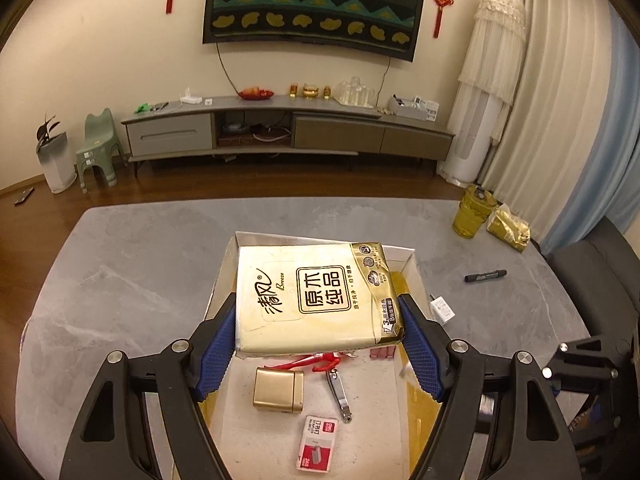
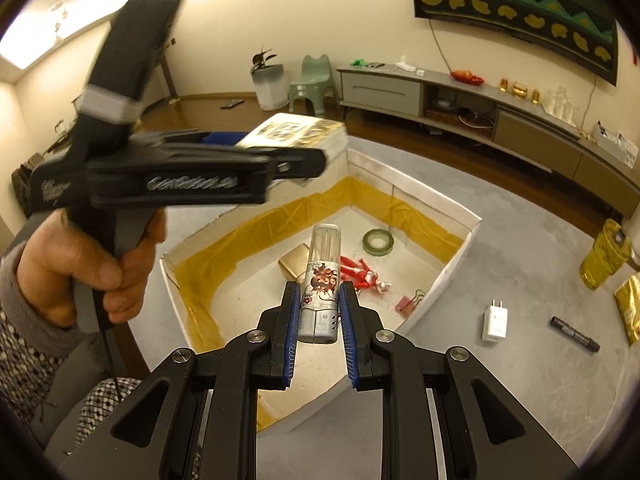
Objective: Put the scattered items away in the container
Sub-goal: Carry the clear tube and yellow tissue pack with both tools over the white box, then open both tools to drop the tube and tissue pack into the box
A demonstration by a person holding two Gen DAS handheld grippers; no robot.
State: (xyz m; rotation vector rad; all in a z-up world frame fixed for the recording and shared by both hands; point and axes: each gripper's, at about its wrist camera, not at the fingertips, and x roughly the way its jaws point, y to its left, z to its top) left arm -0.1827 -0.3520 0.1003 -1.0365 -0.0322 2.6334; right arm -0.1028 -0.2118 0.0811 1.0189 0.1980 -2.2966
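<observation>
Two grippers going here: left gripper (image 1: 320, 320) is spread wide, clamped on one tissue pack (image 1: 312, 300) held over the box (image 2: 460, 256). Right gripper (image 2: 320, 320) pinches one lighter (image 2: 322, 292) above it. On the table (image 1: 140, 260) outside: one marker (image 1: 485, 276), one charger (image 2: 495, 323), one yellow cup (image 1: 472, 216).

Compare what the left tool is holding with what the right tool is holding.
The left tool clamps a tissue pack, flat, soft and cream-gold with printed characters; the right tool clamps a clear tube, slim, rigid and cylindrical with a red cartoon print. The tissue pack spreads its tool's fingers wide apart; the clear tube leaves its tool's fingers narrow. Both are held above the white box, not yet set down.
</observation>
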